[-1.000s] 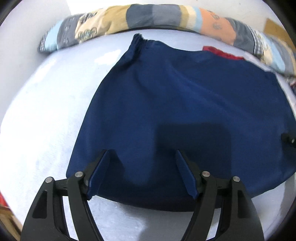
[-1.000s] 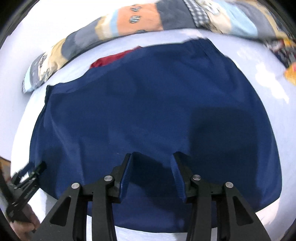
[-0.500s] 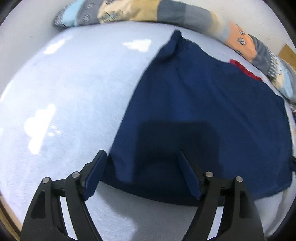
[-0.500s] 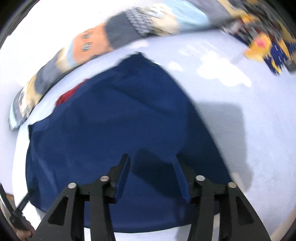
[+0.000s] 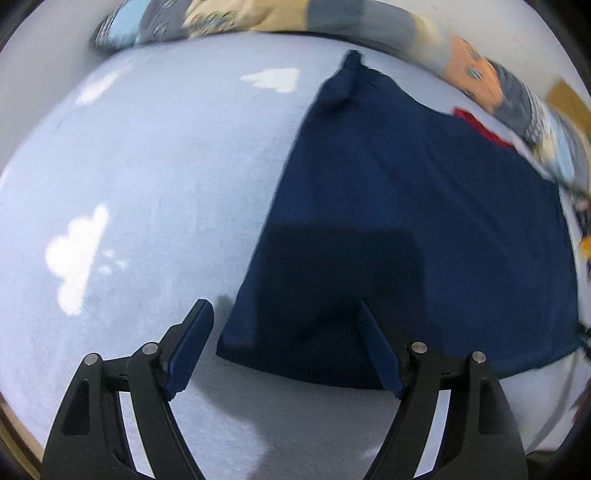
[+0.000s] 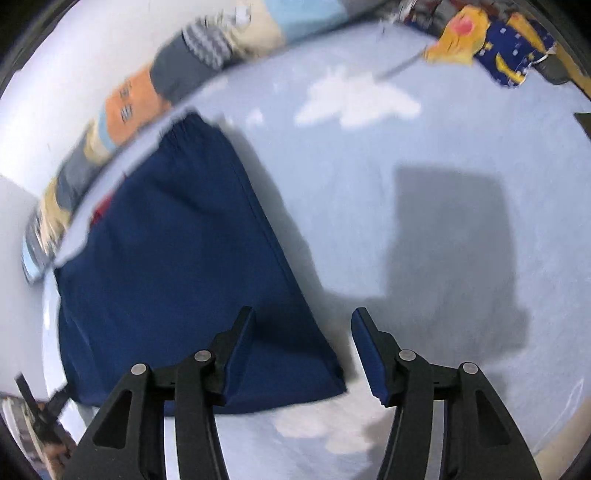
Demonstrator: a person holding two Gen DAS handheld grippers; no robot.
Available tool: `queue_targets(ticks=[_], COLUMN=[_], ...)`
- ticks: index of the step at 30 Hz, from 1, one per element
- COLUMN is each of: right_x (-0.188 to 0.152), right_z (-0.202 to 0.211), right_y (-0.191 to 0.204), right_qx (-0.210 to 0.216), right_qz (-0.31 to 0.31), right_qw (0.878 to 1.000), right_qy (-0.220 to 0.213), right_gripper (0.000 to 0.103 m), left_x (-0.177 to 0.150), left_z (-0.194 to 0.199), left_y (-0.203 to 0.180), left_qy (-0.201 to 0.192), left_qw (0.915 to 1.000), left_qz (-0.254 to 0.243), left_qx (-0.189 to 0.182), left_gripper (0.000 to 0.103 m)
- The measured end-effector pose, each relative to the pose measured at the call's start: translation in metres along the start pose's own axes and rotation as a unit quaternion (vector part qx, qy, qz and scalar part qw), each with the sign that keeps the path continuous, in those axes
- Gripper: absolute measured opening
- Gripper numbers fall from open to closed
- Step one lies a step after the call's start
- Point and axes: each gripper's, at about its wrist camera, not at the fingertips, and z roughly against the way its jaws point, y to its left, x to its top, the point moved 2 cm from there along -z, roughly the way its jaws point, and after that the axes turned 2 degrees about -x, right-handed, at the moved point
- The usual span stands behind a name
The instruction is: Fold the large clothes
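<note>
A navy blue garment lies spread flat on a pale blue sheet with white cloud prints. My left gripper hovers open over the garment's near left corner. Its left finger is above bare sheet and its right finger above the cloth. In the right wrist view the same garment fills the left side. My right gripper stands open astride the near right corner, with the right finger over sheet. Neither gripper's pads press on the fabric.
A patchwork roll runs along the far side against the wall. A red cloth peeks out from behind the garment's far edge. Yellow and blue fabric lies at the far right. The left gripper shows at the lower left.
The left gripper has slid left from mid-hem to the garment's near left corner. The right one has slid right to the near right corner. Both jaws have widened slightly.
</note>
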Motion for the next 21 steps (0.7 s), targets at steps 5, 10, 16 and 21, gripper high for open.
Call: queue_targets(ticks=[5, 10, 16, 21], right_x=[-0.004, -0.020, -0.039, -0.036], right_z=[0.020, 0.041, 0.002, 0.001], right_y=[0.008, 0.049, 0.082, 0.084], right_qx=[-0.003, 0.091, 0.085, 0.096], right_qz=[0.022, 0.024, 0.011, -0.018], right_qw=[0.999, 0.994, 0.996, 0.995], right_qy=[-0.038, -0.061, 0.014, 0.014], right_gripper=[0.057, 0.054, 0.056, 0.058], left_x=[0.008, 0.001, -0.017, -0.015], left_z=[0.023, 0.029, 0.013, 0.028], left_y=[-0.008, -0.032, -0.054, -0.064], left_qy=[-0.046, -0.044, 0.008, -0.007], left_qw=[0.9989, 0.9988, 0.9985, 0.9980], left_qz=[0.005, -0.015, -0.048, -0.045], left_qx=[0.003, -0.012, -0.025, -0.043], left_gripper=[0.079, 0.079, 0.080, 0.080])
